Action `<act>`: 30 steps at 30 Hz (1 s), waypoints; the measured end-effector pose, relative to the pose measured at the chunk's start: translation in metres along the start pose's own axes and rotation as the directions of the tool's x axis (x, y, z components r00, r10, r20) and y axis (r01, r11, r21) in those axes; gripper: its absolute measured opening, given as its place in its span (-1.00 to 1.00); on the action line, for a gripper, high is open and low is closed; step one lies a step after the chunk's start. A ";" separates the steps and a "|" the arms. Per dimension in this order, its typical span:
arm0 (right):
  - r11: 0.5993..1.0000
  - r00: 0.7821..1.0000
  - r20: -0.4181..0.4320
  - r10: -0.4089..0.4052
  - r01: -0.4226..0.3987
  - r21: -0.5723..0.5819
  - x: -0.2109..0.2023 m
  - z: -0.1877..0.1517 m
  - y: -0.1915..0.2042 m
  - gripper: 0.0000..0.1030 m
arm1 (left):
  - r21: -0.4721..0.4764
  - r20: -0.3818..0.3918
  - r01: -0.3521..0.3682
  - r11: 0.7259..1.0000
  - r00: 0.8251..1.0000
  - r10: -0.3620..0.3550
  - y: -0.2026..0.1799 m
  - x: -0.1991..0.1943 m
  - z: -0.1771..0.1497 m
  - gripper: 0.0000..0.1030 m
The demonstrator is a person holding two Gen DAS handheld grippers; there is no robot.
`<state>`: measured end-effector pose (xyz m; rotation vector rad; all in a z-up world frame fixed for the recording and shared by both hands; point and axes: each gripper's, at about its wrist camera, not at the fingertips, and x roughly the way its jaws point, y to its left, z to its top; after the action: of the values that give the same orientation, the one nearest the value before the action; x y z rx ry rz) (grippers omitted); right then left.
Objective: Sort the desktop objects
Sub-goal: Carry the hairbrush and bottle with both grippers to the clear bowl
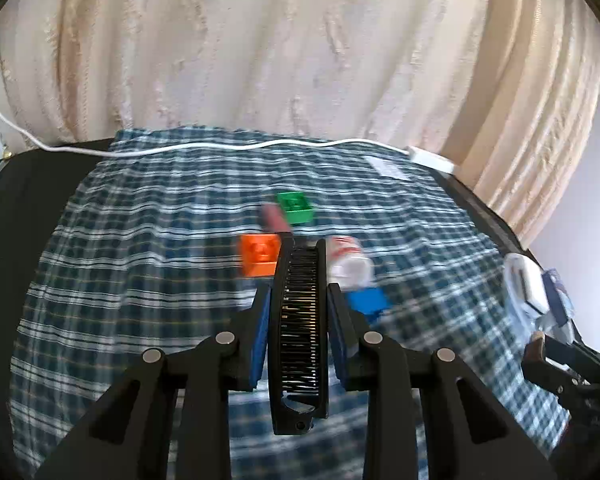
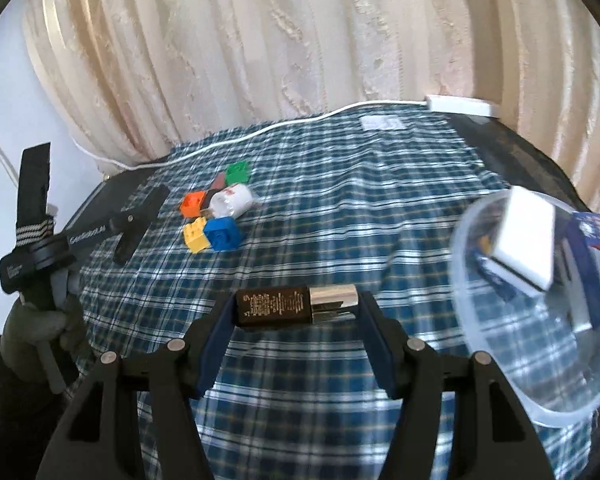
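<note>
- Here the left tongs (image 1: pixel 298 300) are clamped on a black comb (image 1: pixel 298 328), held on edge with its teeth facing the camera.
- The right tongs (image 2: pixel 296 322) are clamped on a dark brown lighter (image 2: pixel 288 306) with a shiny metal cap; fine gold print covers its side, too small to read.
- In the right wrist view, white lettering on the other tool's black arm (image 2: pixel 86 236) seems to read "GenRobot.AI".
- Toy bricks cluster on the checked cloth (image 2: pixel 360 216) over the worktop: orange brick (image 2: pixel 192 204), green brick (image 2: pixel 238 173), yellow brick (image 2: pixel 196 235), blue brick (image 2: pixel 222 233), beside a white bottle (image 2: pixel 232 200) lying down with blurred red markings.
- A clear plastic bowl (image 2: pixel 496 368) on the right holds a white box (image 2: pixel 526 240) and a blue carton (image 2: pixel 592 264) whose print is unreadable.
</note>
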<state>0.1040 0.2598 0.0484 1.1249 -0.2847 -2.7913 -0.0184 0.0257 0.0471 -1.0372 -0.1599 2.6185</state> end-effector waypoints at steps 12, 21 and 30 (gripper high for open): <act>0.982 0.988 0.082 -0.128 0.115 0.152 -0.060 -0.012 -0.073 0.27 | 0.101 -0.018 0.117 0.988 0.993 -0.116 -0.084 -0.009 -0.009 -0.43; 0.950 0.975 0.063 -0.212 0.190 0.249 -0.073 -0.025 -0.126 0.27 | 0.161 -0.073 0.179 0.971 0.983 -0.169 -0.134 -0.002 -0.019 -0.43; 0.934 0.970 0.027 -0.240 0.223 0.278 -0.071 -0.038 -0.152 0.27 | 0.203 -0.106 0.212 0.956 0.975 -0.194 -0.170 0.002 -0.027 -0.43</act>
<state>0.1751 0.4157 0.0364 1.2012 -0.5981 -3.0705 0.0417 0.1868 0.0628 -0.9980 0.0336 2.3427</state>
